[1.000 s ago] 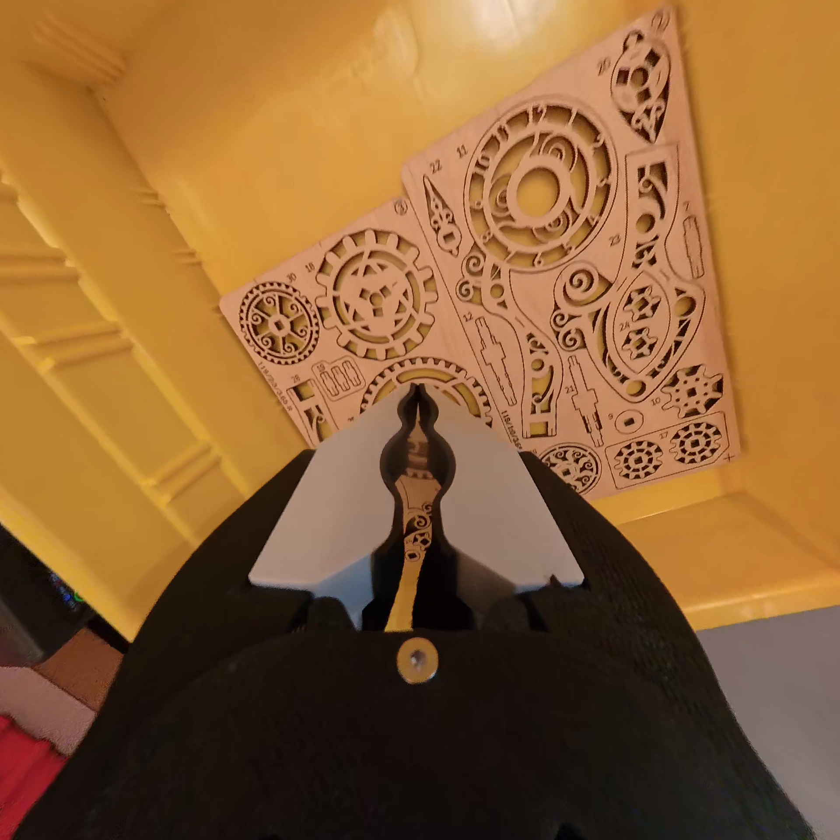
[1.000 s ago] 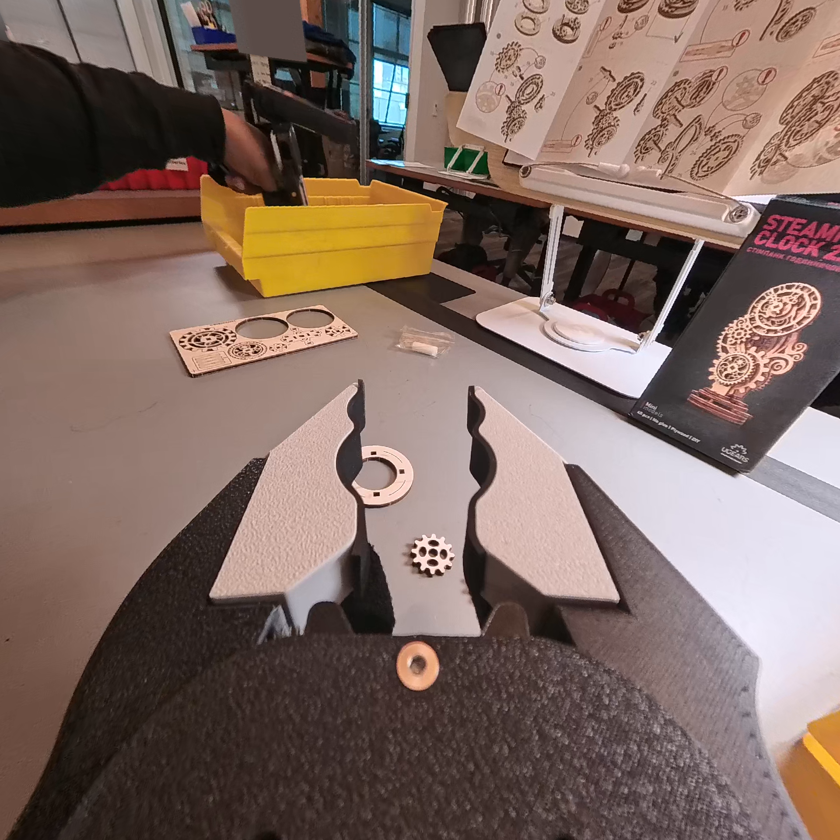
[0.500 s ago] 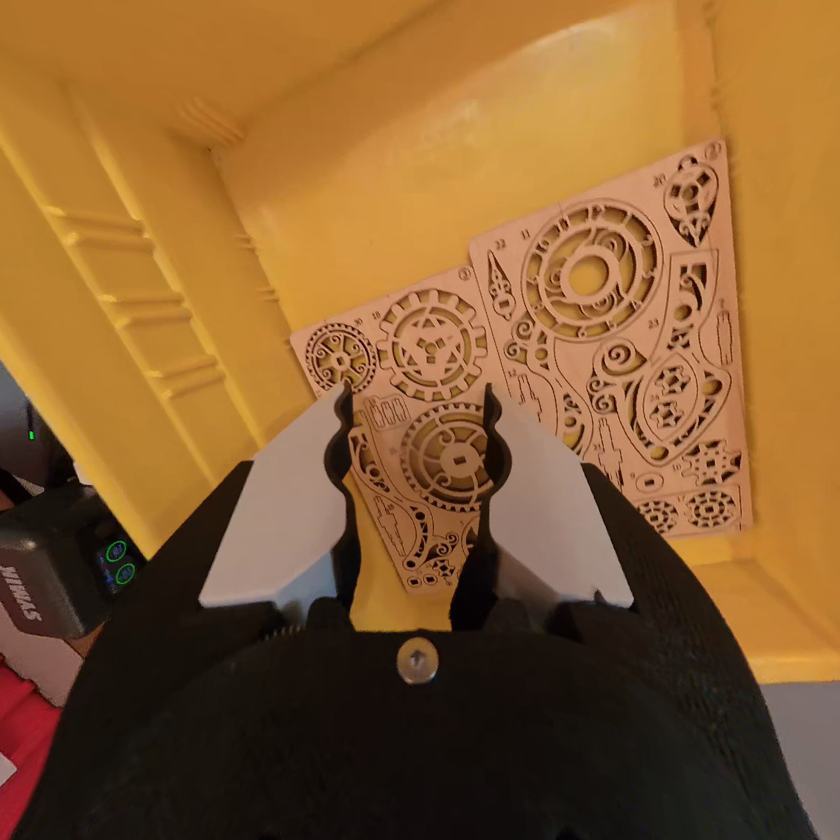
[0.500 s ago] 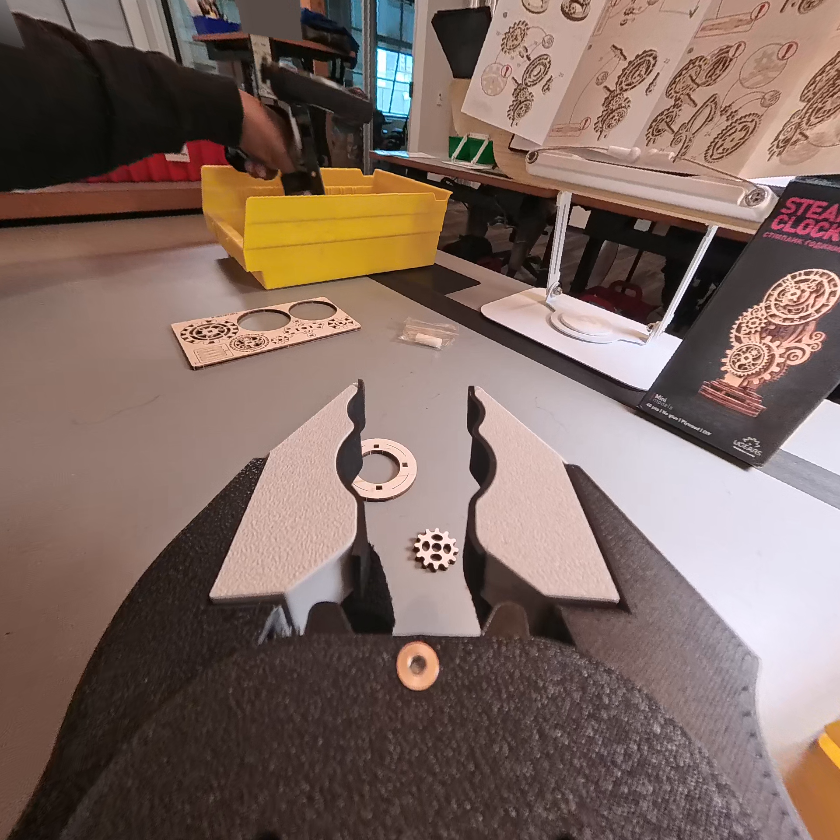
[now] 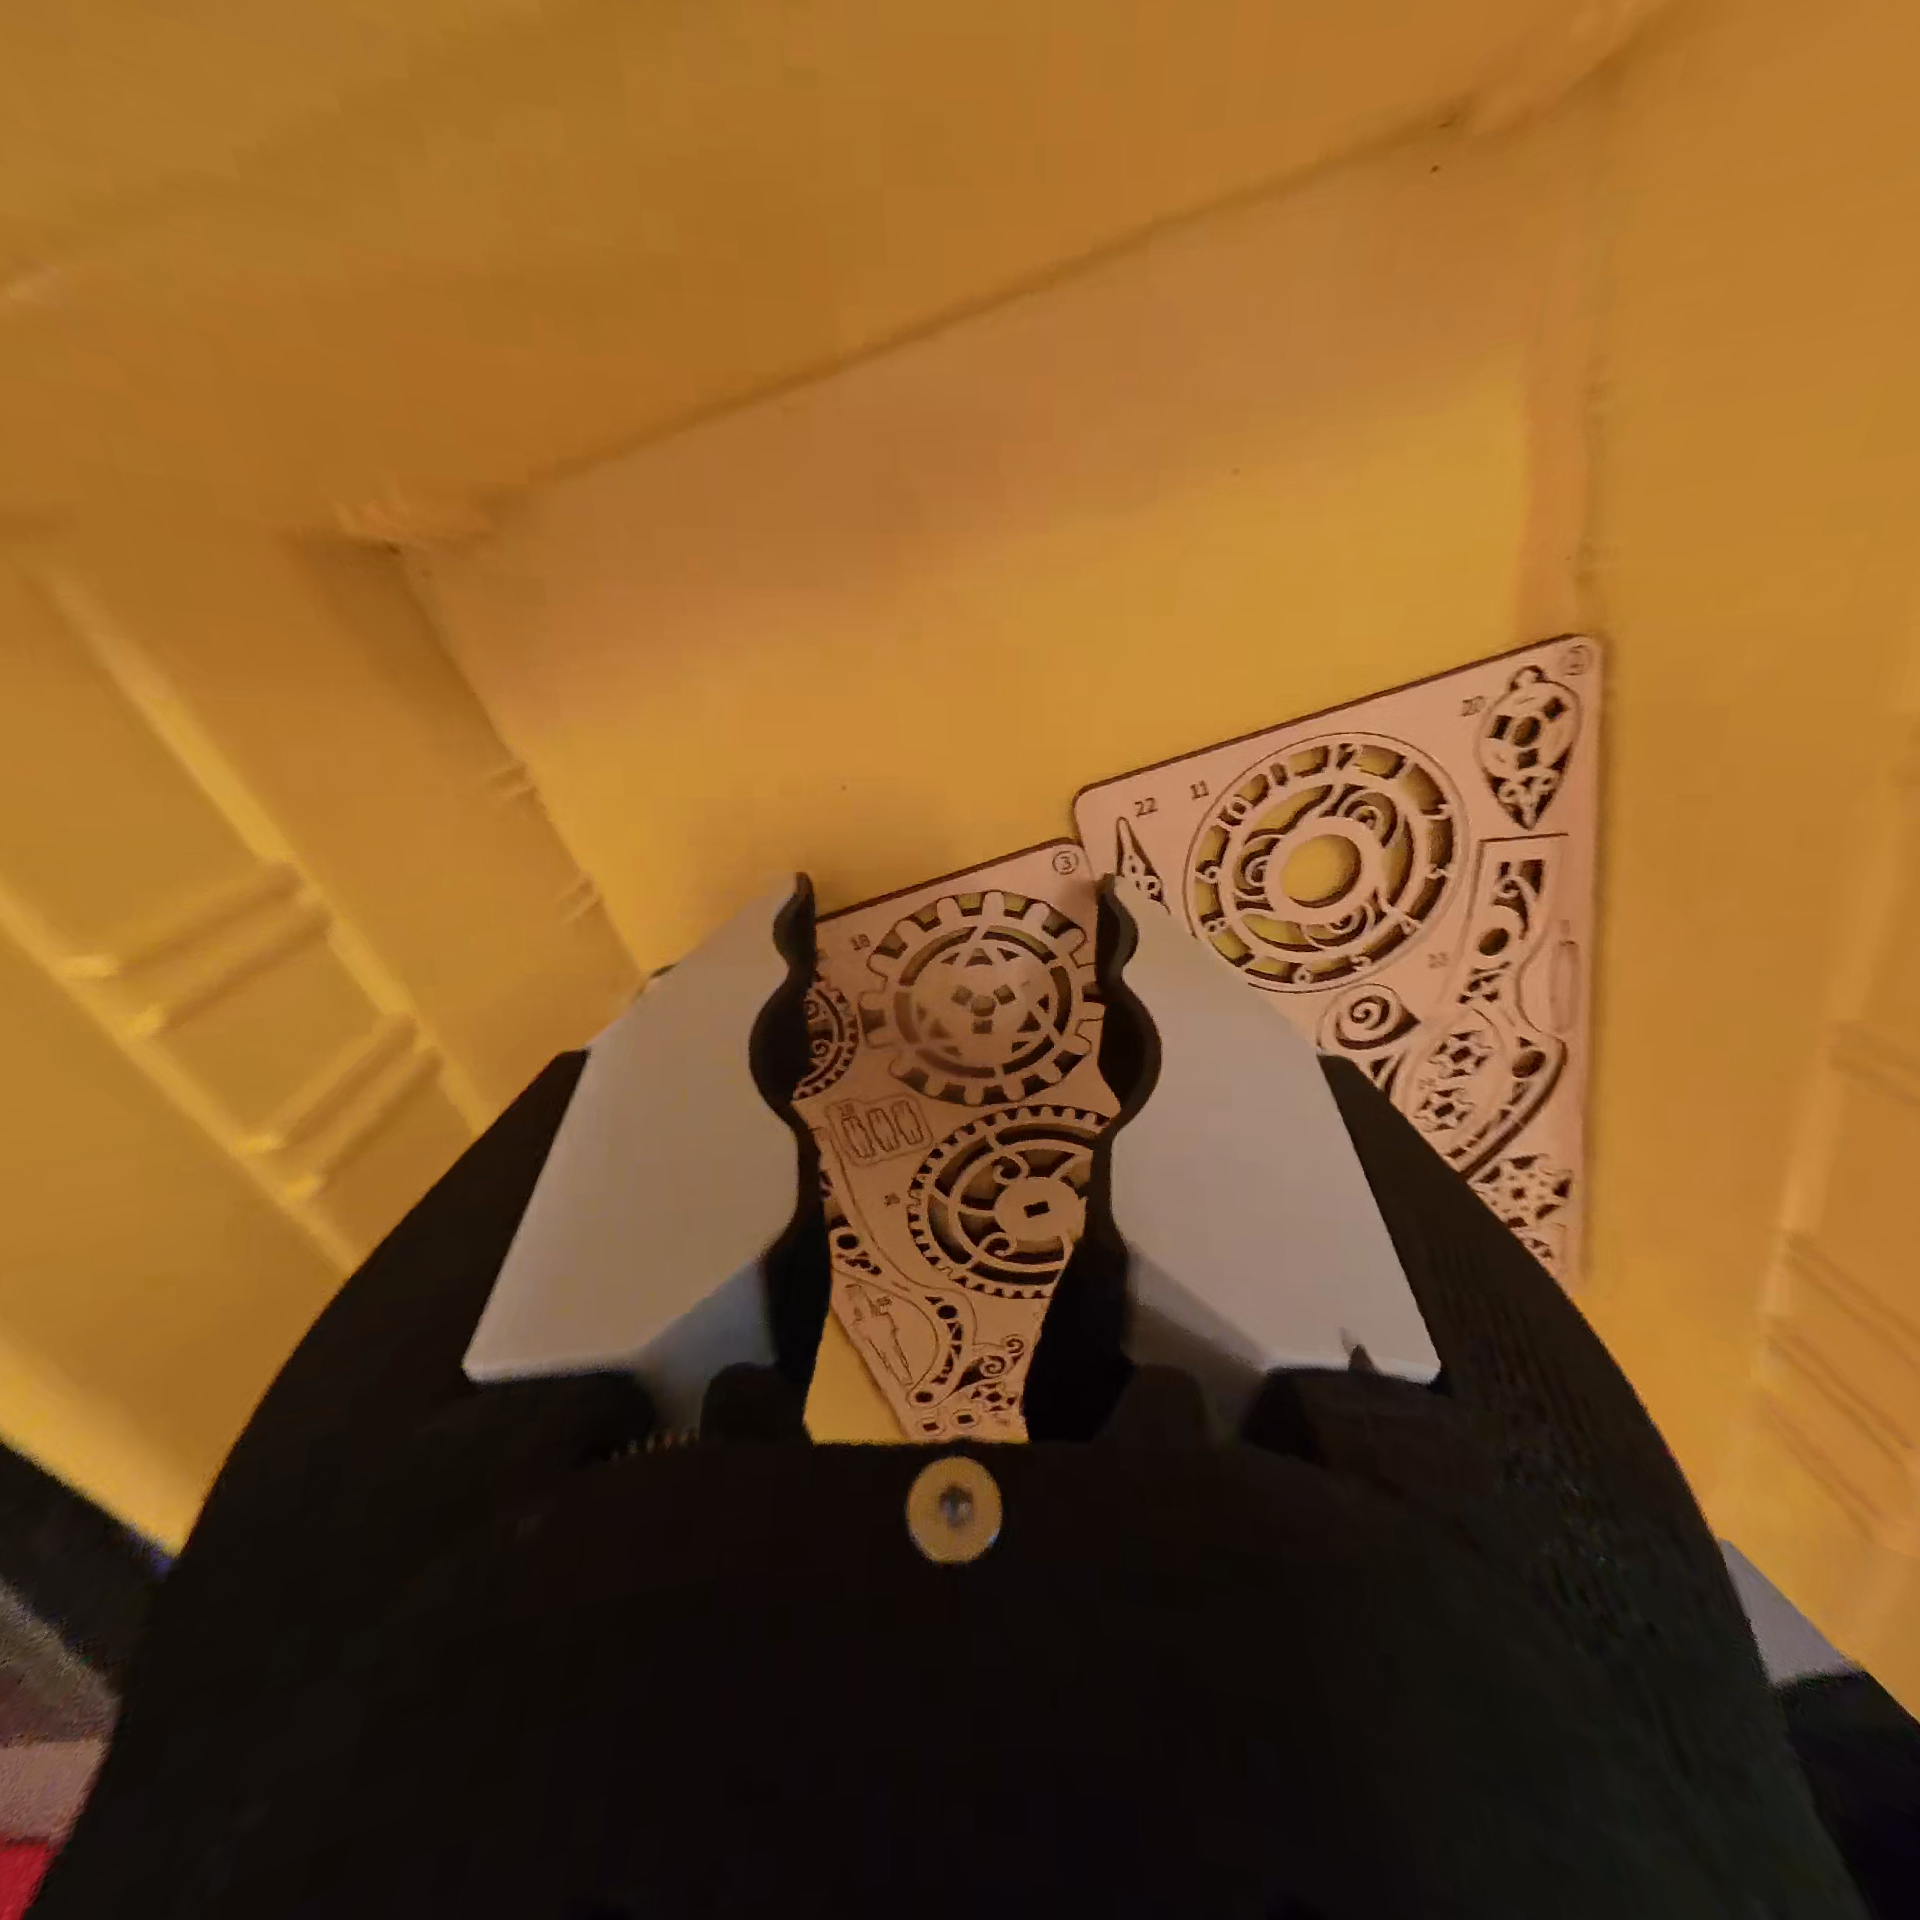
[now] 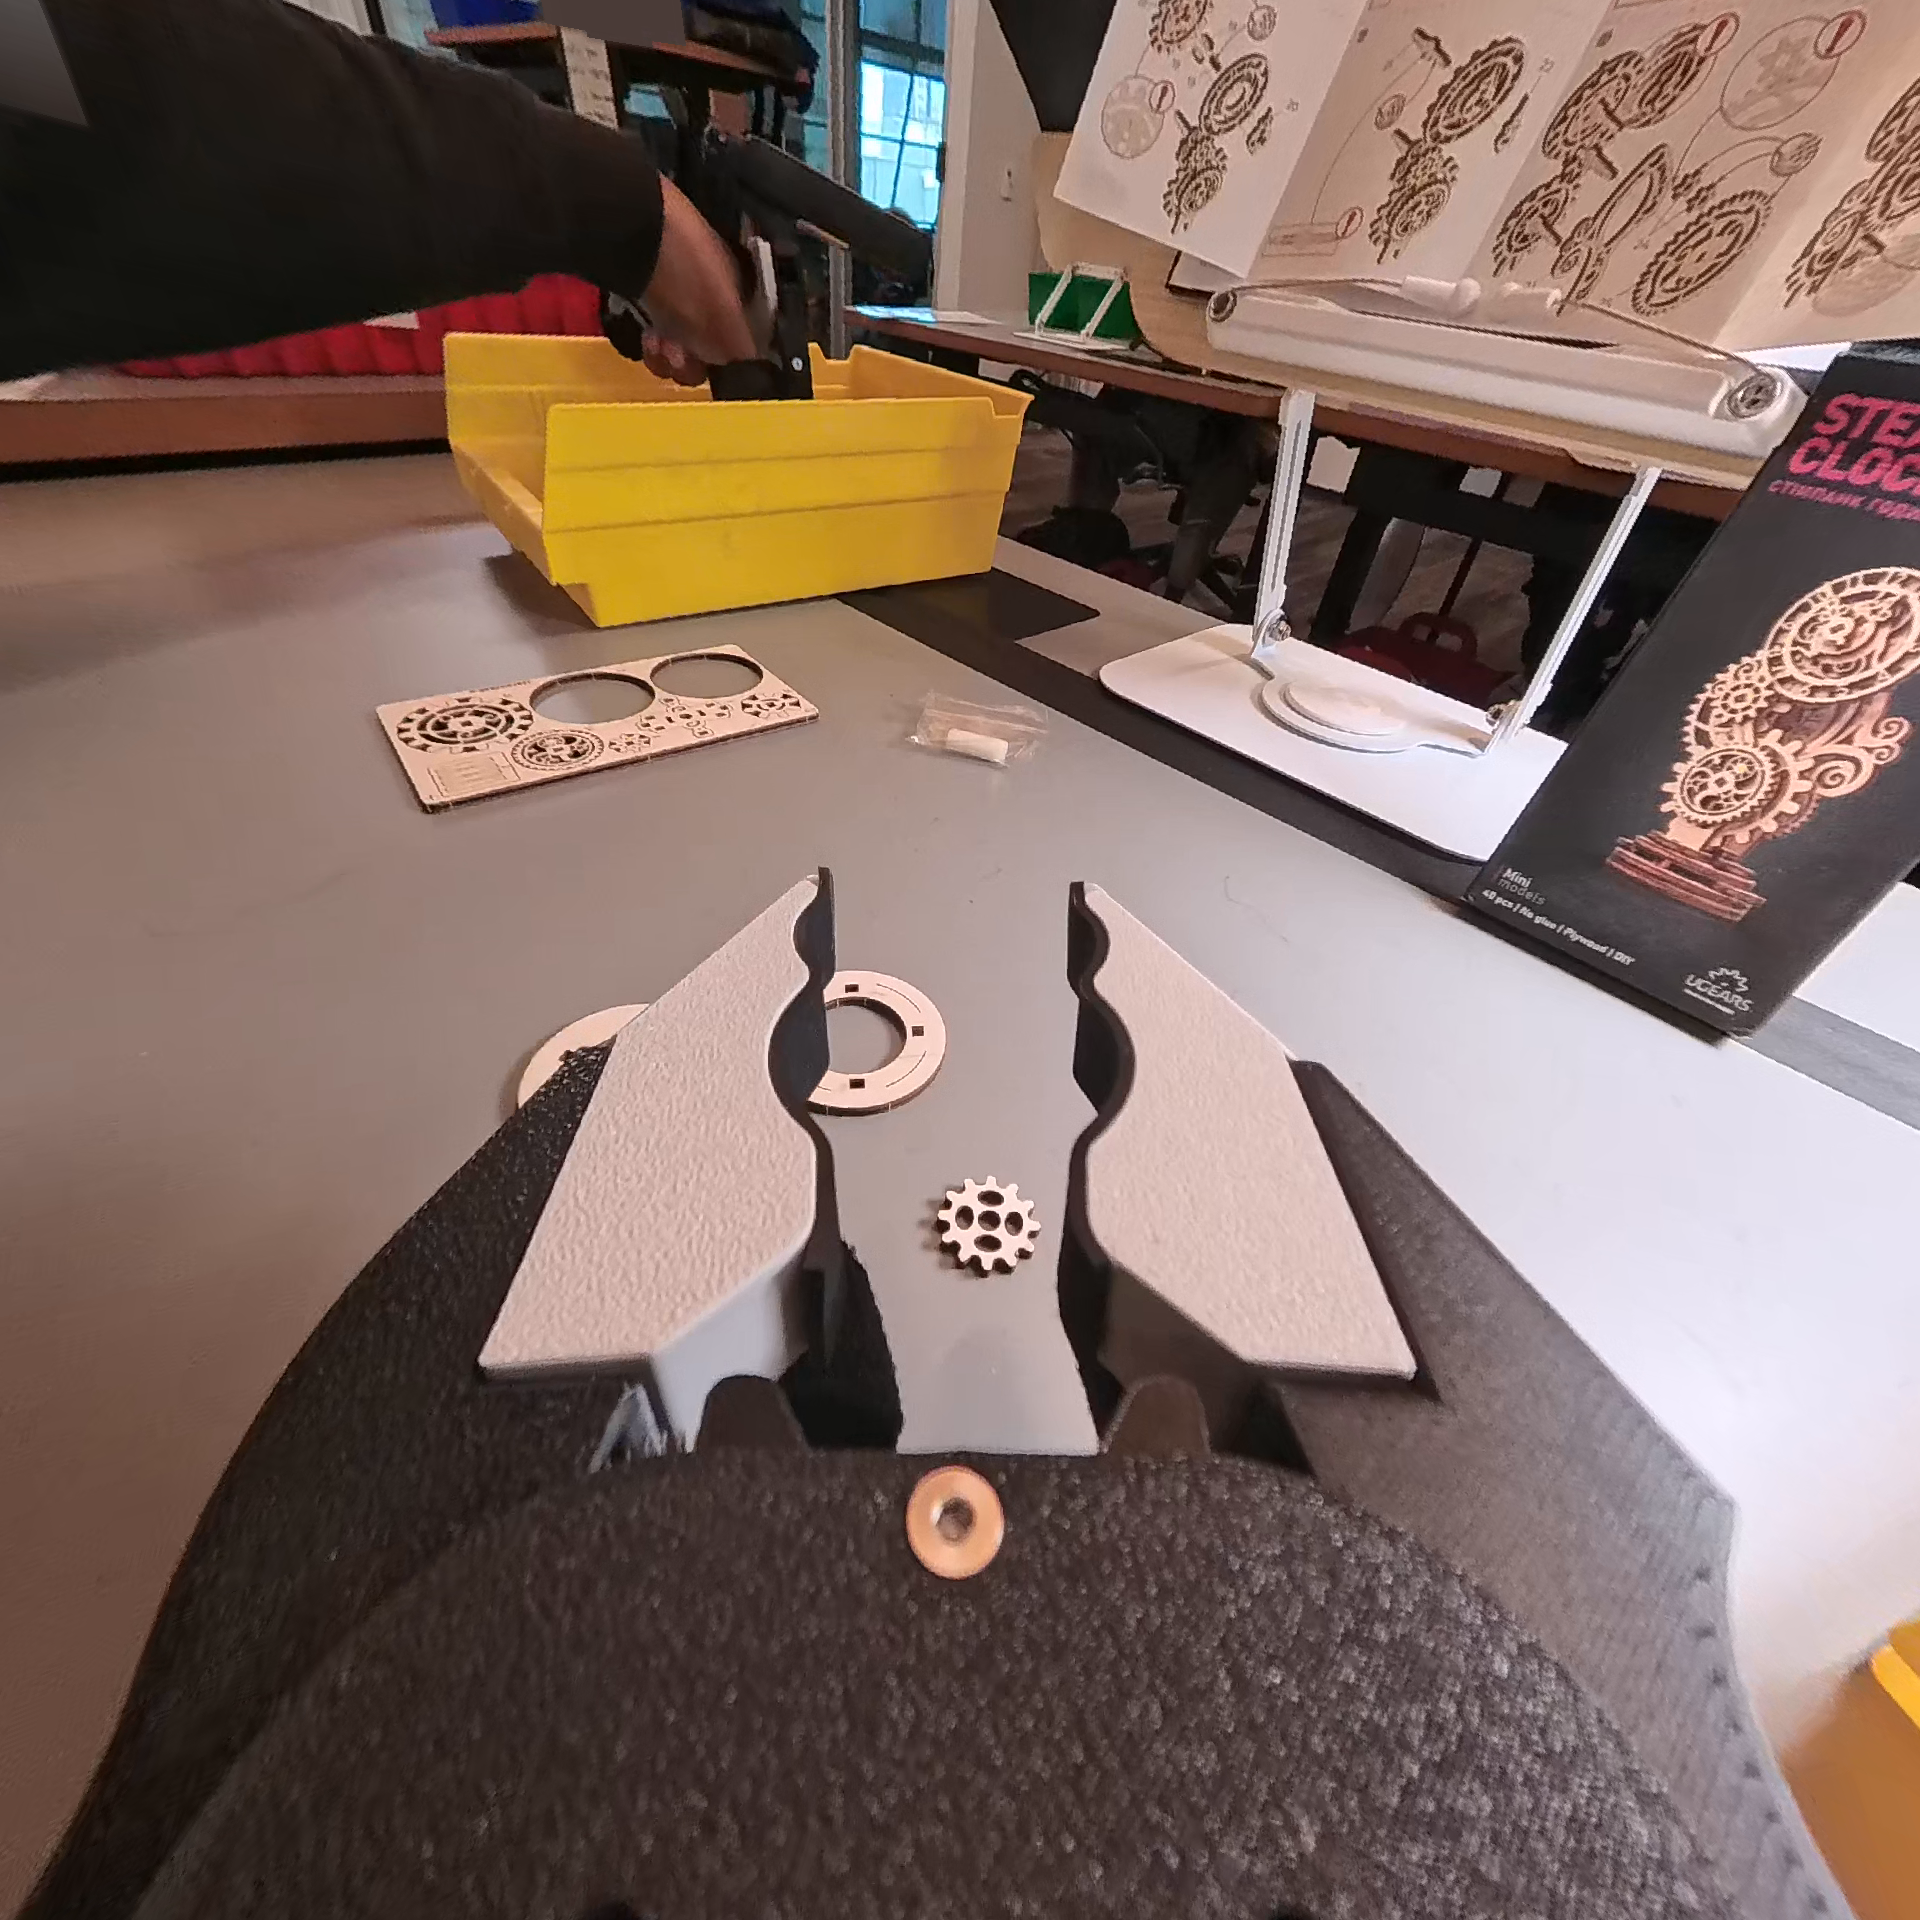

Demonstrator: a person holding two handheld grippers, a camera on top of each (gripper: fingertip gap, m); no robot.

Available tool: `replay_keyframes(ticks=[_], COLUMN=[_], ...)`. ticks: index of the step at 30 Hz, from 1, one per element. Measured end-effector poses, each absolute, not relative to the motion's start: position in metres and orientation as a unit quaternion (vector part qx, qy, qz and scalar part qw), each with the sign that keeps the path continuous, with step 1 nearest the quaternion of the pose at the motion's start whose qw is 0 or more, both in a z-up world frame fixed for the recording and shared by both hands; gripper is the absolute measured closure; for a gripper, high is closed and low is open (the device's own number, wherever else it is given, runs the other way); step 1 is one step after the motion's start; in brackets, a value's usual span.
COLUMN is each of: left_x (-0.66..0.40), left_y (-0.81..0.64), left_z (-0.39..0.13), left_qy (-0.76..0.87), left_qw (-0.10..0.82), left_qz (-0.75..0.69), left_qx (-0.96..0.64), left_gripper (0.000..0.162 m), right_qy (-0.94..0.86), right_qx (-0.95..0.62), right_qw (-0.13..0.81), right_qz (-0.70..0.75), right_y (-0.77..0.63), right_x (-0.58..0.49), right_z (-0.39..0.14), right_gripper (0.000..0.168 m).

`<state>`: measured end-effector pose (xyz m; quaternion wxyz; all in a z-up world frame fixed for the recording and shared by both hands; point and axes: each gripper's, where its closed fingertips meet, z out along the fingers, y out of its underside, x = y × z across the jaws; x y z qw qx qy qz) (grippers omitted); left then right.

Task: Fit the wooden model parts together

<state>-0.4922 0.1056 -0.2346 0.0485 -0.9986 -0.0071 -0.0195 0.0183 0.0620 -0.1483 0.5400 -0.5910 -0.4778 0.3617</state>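
My left gripper (image 5: 951,904) is open inside the yellow bin (image 5: 727,520), just above two wooden part sheets. The left sheet (image 5: 966,1091), cut with gears, shows between its fingers. The right sheet (image 5: 1403,935) lies beside it against the bin wall. My right gripper (image 6: 948,888) is open and empty, low over the grey table (image 6: 260,987). A small wooden gear (image 6: 987,1224) and a wooden ring (image 6: 878,1049) lie between its fingers. A wooden disc (image 6: 566,1049) peeks out left of it. The left gripper (image 6: 764,353) also shows far off, in the bin (image 6: 769,499).
A wooden sheet with two round holes (image 6: 592,732) and a small plastic bag (image 6: 977,727) lie mid-table. A black model box (image 6: 1745,748) stands at the right. A white stand (image 6: 1351,717) holds instruction pages (image 6: 1507,135). A person's sleeved arm (image 6: 312,177) reaches to the bin.
My left gripper has gone from shut to open and has moved in closer over the left sheet in the bin. My right gripper has barely moved.
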Motion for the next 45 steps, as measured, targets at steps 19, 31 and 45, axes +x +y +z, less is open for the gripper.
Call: replay_keyframes(ticks=[19,31,45], left_x=[-0.477,-0.439,-0.424], left_y=[0.077,0.11,0.095], left_z=[-0.227,-0.231,-0.209], left_qy=[0.1,0.077,0.092], left_qw=[-0.001,0.073,0.115], left_qz=[-0.026,-0.121,-0.208], left_qx=[-0.995,-0.987,-0.967], left_gripper=[0.162,0.11,0.144], right_qy=[-0.481,-0.479,-0.48], right_qx=[-0.592,-0.595,-0.593], right_qw=[0.536,0.536,0.538], right_qz=[0.361,0.361,0.358], right_y=[0.062,0.064,0.064], right_x=[0.016,0.017,0.016], right_z=[-0.151,-0.152,-0.151], right_gripper=[0.126,0.126,0.126])
